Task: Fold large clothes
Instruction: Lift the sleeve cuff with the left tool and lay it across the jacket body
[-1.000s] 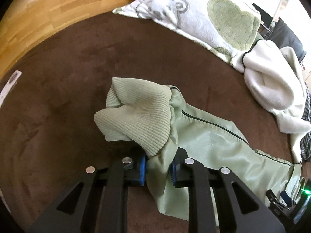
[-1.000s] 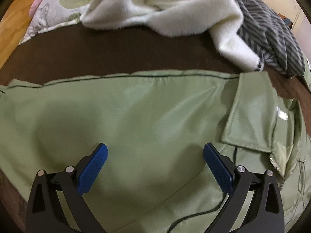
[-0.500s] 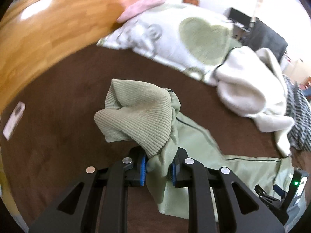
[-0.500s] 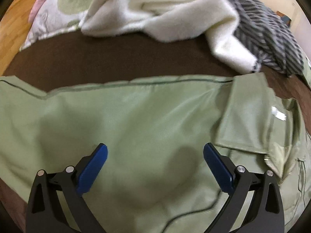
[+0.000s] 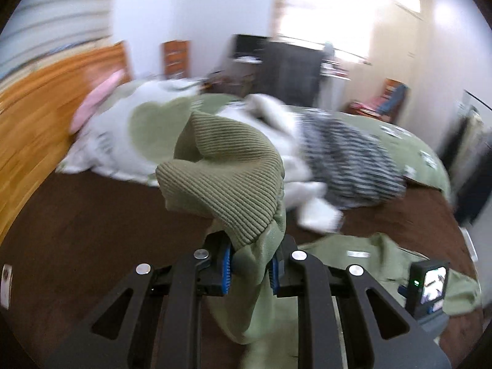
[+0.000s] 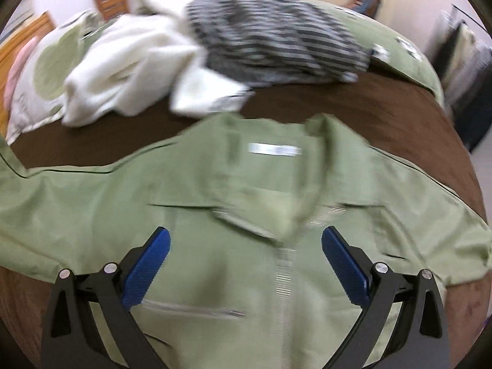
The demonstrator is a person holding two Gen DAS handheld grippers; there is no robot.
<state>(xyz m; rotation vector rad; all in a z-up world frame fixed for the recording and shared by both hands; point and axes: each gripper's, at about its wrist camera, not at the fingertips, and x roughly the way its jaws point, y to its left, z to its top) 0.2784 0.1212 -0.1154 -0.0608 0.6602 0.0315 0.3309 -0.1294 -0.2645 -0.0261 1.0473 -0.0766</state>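
A pale green jacket (image 6: 246, 246) lay spread front-up on a brown bedcover (image 6: 384, 117), its collar and white neck label pointing toward the far side of the bed and its zip running down the middle. One sleeve was lifted off the cover: the left gripper (image 5: 250, 269) was clamped on the sleeve fabric just behind its ribbed knit cuff (image 5: 221, 178), which bunched up above the blue pads. The right gripper (image 6: 246, 264) hovered over the jacket's chest with its jaws spread wide, holding nothing; the zip ran between the two blue pads. Beyond the jacket's collar, on the cover, sat a heap of other clothes: a fluffy white garment (image 6: 129, 61) and, just beside it and partly over it, a grey striped garment (image 6: 270, 37). Farther from the jacket, past the white garment, a pillow with green hearts (image 5: 123, 135) rested against a wooden headboard (image 5: 40, 107). Both views were blurred.
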